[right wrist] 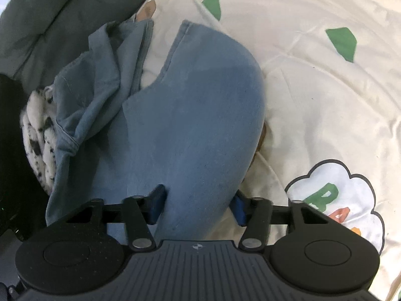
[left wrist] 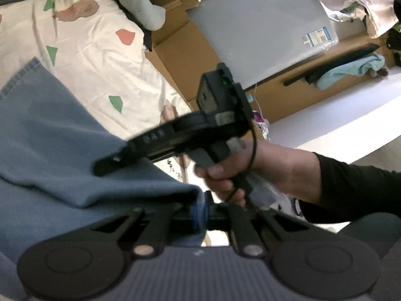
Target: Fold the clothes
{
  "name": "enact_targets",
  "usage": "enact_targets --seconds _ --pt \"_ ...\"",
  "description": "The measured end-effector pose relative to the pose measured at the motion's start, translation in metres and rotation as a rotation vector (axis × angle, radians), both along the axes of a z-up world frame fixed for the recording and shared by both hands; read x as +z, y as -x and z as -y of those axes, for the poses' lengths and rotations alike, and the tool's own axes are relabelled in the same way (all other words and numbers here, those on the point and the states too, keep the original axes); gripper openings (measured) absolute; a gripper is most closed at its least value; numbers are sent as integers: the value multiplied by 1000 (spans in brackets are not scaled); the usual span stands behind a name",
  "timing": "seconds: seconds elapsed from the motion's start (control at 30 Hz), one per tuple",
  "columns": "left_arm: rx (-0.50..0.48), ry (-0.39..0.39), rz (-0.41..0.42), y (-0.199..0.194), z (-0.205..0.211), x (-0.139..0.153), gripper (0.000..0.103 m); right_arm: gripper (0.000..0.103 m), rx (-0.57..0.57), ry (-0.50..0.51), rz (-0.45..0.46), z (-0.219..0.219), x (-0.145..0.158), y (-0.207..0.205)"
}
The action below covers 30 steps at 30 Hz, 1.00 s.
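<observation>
A blue denim garment point(left wrist: 57, 145) lies on a cream printed bedsheet point(left wrist: 100, 57). One folded corner of it is pinched in my left gripper point(left wrist: 201, 213), whose blue pads are shut on it. A hand point(left wrist: 273, 168) in a black sleeve holds my right gripper point(left wrist: 107, 166), with its tips resting on the denim's upper fold. In the right wrist view the denim point(right wrist: 195, 115) fills the space between that gripper's point(right wrist: 198, 205) blue pads point(right wrist: 158, 203), which stand wide apart on either side of a rounded fold. The rest of the garment is crumpled at the left point(right wrist: 95, 80).
A spotted black-and-white cloth point(right wrist: 37, 130) and a dark green quilt point(right wrist: 57, 7) sit to the left of the denim. Cardboard boxes point(left wrist: 183, 47), a grey panel point(left wrist: 258, 30), a light blue cloth point(left wrist: 351, 71) and a grey plush point(left wrist: 142, 5) lie beyond the bed edge.
</observation>
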State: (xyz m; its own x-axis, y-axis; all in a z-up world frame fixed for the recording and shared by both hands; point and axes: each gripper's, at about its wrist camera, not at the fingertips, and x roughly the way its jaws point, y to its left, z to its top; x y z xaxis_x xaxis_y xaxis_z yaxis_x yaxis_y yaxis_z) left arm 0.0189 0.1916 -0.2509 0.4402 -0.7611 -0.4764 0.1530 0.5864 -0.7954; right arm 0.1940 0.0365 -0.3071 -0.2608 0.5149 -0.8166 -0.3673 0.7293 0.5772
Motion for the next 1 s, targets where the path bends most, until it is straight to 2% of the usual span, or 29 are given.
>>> enact_targets --seconds 0.03,0.1,0.17,0.23,0.3,0.37,0.43,0.57,0.73,0.8,0.93,1.0 --pt "3 -2 -1 2 -3 2 5 11 -6 -2 -3 3 -1 -1" --pt "21 -7 -4 0 -8 2 4 5 -5 1 11 10 3 -3" --pt "44 -15 -12 -7 -12 2 6 3 4 9 36 17 10 -3" --pt "70 -35 -15 -9 -19 4 18 2 -17 15 45 29 17 -5" --pt "96 -51 -20 -6 -29 7 42 2 -42 23 56 44 23 -6" --pt "122 -70 -24 -3 -39 8 53 2 -79 24 59 59 28 -4" --pt "148 -90 -33 -2 -50 9 55 2 -105 25 62 70 30 0" --pt "277 -115 -64 5 -84 17 59 2 -153 26 51 99 37 11" --pt "406 -220 -64 19 -120 31 60 2 -189 16 39 123 44 24" --pt "452 -269 -60 24 -131 33 67 2 -190 9 37 128 50 28" --pt "572 -401 -96 37 -158 23 71 2 -177 6 33 135 58 34" --pt "658 -405 -151 42 -175 9 71 3 -176 10 30 138 60 37"
